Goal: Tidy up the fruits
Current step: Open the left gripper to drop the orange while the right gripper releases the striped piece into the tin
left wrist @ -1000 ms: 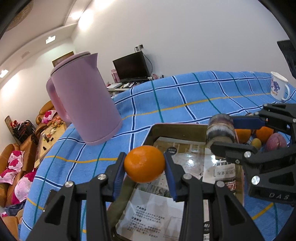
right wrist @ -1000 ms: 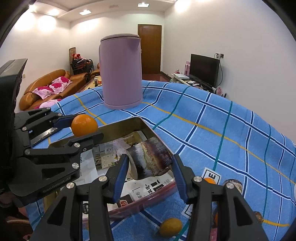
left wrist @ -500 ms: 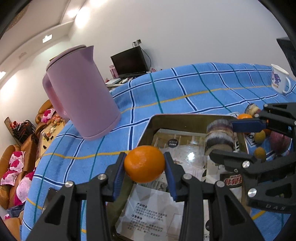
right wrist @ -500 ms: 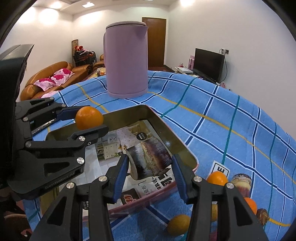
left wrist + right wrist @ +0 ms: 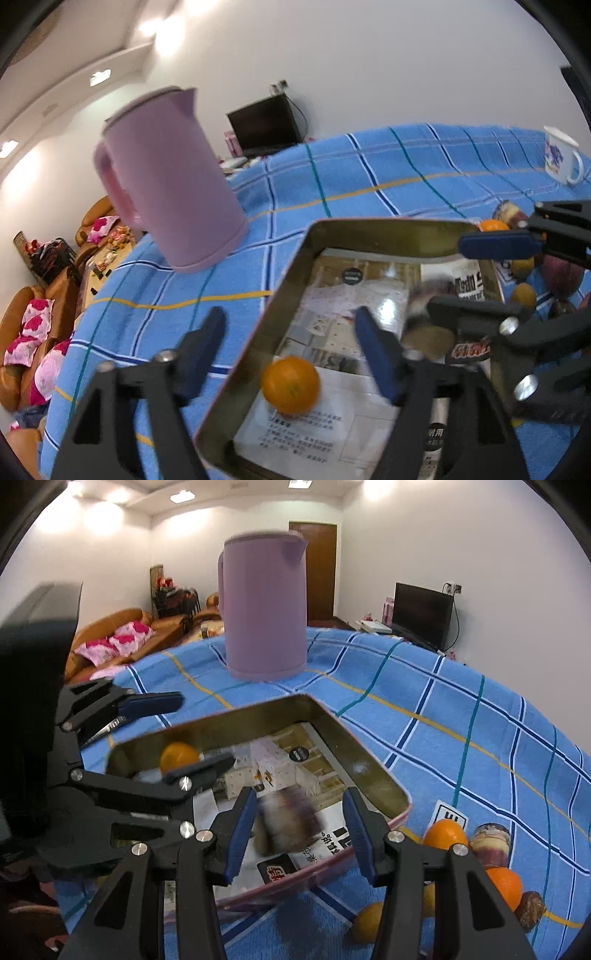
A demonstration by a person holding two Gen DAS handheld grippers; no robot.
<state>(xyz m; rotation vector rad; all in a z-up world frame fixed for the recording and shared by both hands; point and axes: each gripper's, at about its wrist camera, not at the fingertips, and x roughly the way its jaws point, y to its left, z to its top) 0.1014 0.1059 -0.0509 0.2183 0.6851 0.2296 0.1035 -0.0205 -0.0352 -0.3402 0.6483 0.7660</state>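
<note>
My left gripper (image 5: 290, 343) hangs over the near left corner of a metal tray (image 5: 369, 225) lined with printed paper. Its jaws are opening and nothing is between them. An orange (image 5: 290, 384) is below the fingers, inside the tray. In the right wrist view the same orange (image 5: 177, 757) lies in the tray's (image 5: 369, 768) far left corner under the left gripper (image 5: 177, 736). My right gripper (image 5: 299, 827) is over the tray's near side, its jaws opening. A blurred purple-brown fruit (image 5: 288, 823) sits low between them with a gap at the right pad.
A pink kettle (image 5: 264, 609) stands on the blue checked cloth beyond the tray. Right of the tray lie loose fruits: two oranges (image 5: 445, 834), a purple-brown fruit (image 5: 493, 843) and small yellow ones (image 5: 369, 921). A white mug (image 5: 559, 158) stands at the far right.
The left jaws have spread and the orange has dropped from them into the tray. The purple-brown fruit has slipped lower between the right fingers and looks blurred.
</note>
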